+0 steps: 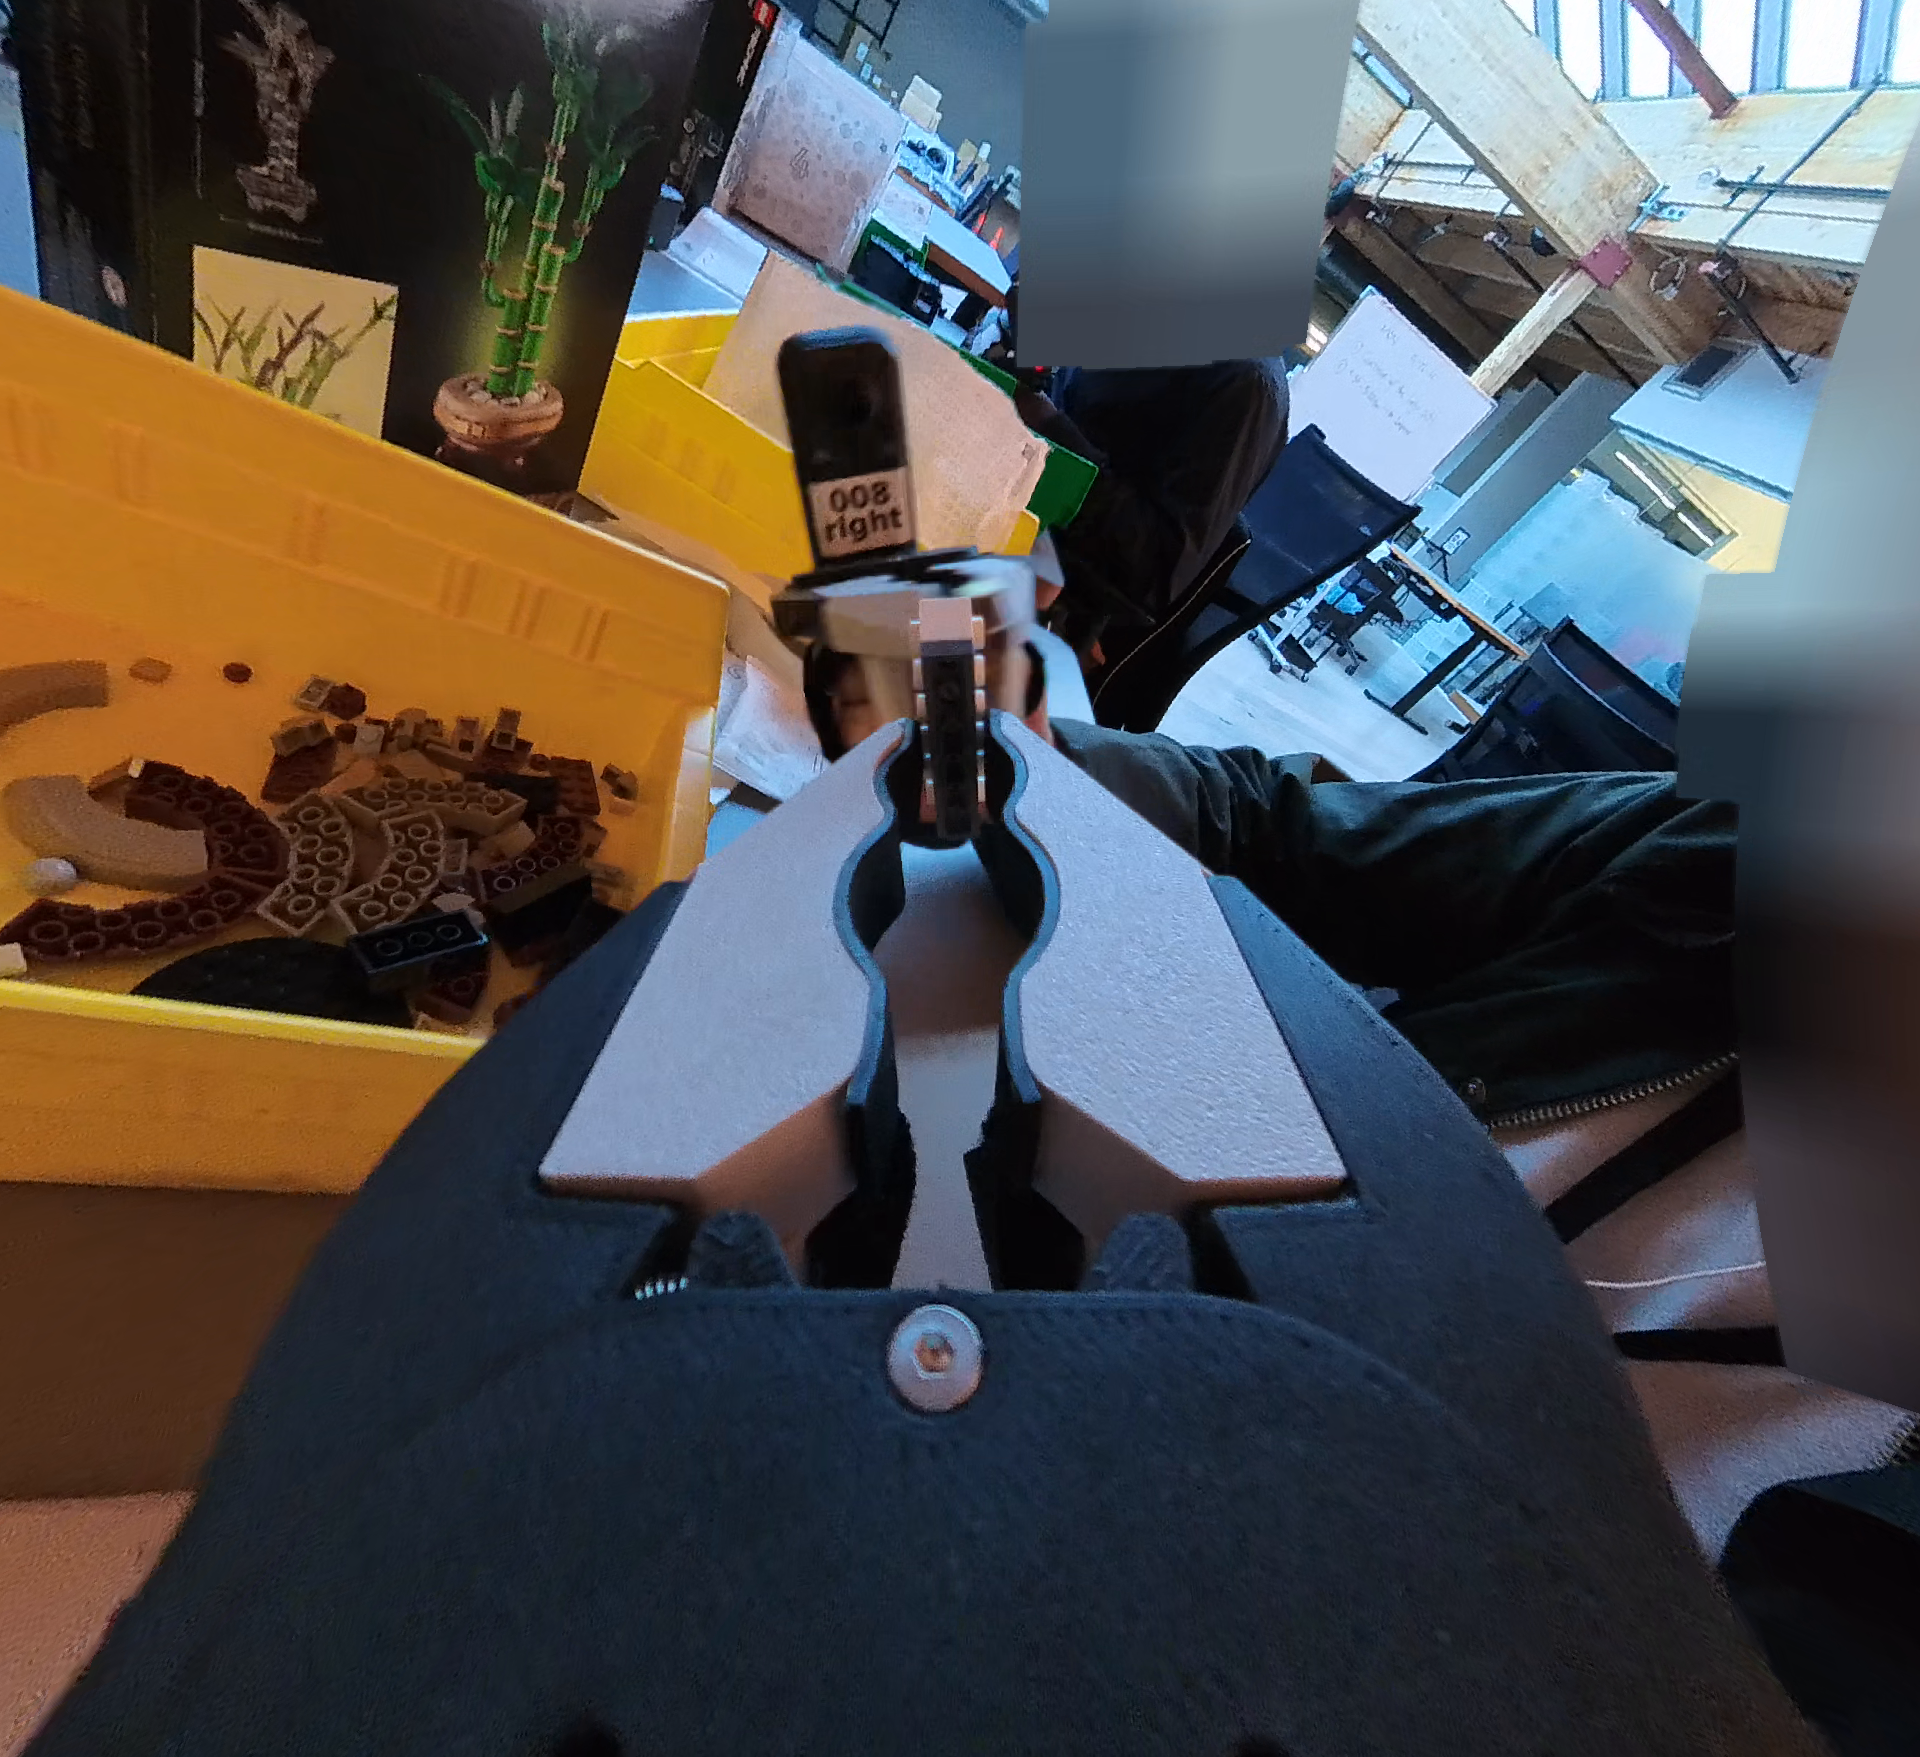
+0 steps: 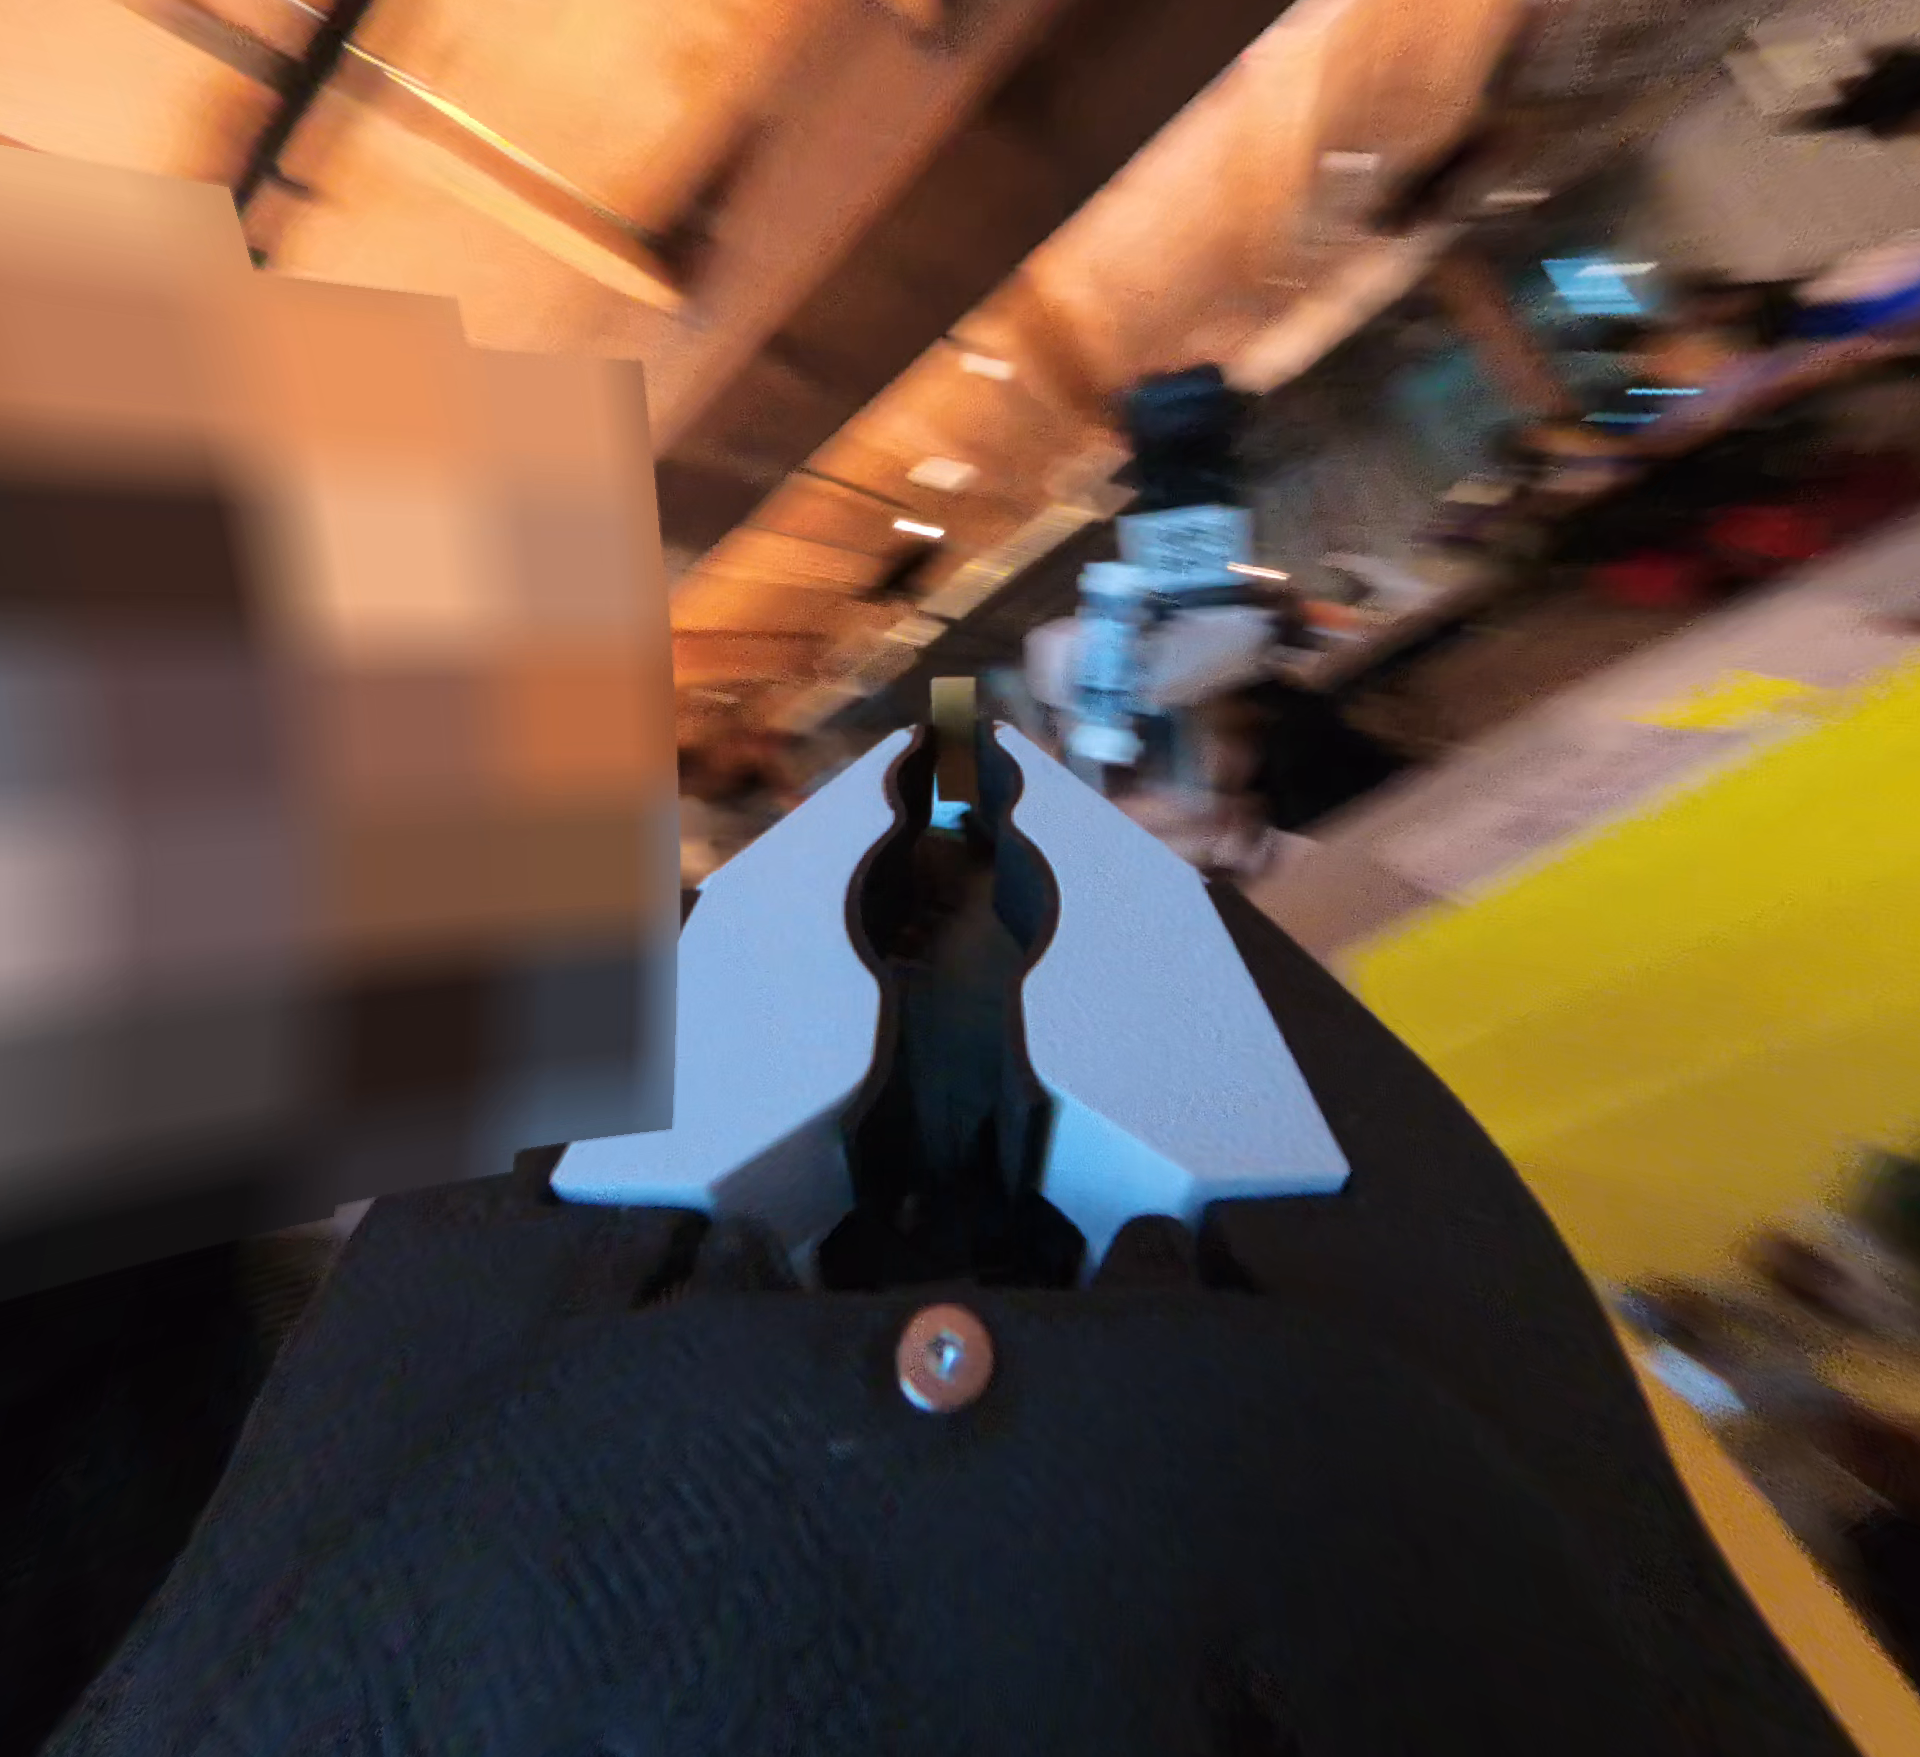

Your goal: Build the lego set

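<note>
In the left wrist view my left gripper is shut on a small stack of black and grey lego pieces, held up in the air. Right behind the stack the right gripper faces me, with its black camera body upright. The right wrist view is motion-blurred. There my right gripper is shut on a small tan lego piece. Beyond it the left gripper shows blurred, with a pale stack at its tip.
A yellow bin at the left holds several brown, grey and black lego pieces. A black lego box with a bamboo picture stands behind it. A person's dark sleeve reaches in from the right. The yellow bin also shows in the right wrist view.
</note>
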Available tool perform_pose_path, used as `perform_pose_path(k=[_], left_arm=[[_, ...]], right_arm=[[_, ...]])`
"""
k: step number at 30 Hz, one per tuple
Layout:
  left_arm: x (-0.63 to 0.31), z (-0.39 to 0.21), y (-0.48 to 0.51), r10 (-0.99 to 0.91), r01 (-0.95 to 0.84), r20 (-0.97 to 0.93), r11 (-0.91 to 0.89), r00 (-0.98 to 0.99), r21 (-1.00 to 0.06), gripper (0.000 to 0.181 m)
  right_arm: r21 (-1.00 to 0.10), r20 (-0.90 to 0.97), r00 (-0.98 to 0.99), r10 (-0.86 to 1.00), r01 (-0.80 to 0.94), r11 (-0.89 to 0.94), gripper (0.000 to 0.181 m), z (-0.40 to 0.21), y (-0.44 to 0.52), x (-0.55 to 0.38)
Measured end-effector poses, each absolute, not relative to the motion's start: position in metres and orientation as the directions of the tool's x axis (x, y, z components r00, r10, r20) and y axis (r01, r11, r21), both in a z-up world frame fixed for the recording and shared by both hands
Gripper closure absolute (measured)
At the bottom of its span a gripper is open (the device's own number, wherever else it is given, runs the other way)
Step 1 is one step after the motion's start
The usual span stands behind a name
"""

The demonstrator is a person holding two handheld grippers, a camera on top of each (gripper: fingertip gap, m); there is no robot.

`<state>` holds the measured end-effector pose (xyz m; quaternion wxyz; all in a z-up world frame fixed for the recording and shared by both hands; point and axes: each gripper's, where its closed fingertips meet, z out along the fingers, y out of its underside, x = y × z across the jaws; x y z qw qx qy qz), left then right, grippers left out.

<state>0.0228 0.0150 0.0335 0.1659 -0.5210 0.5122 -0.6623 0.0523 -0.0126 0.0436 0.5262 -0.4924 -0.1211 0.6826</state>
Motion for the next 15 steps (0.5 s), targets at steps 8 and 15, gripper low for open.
perform_pose_path(k=[8,15], left_arm=[[0.026,0.0,0.014,-0.786,-0.473,0.534,-0.359,-0.312,-0.805,0.171],[0.026,-0.003,0.007,-0.763,-0.501,0.555,-0.355,-0.333,-0.789,0.171]], right_arm=[[-0.86,-0.51,0.76,0.402,-0.451,-0.238,0.156,-0.025,0.052,0.108],[-0.891,-0.43,0.69,0.582,-0.428,-0.151,0.151,0.005,0.036,0.078]])
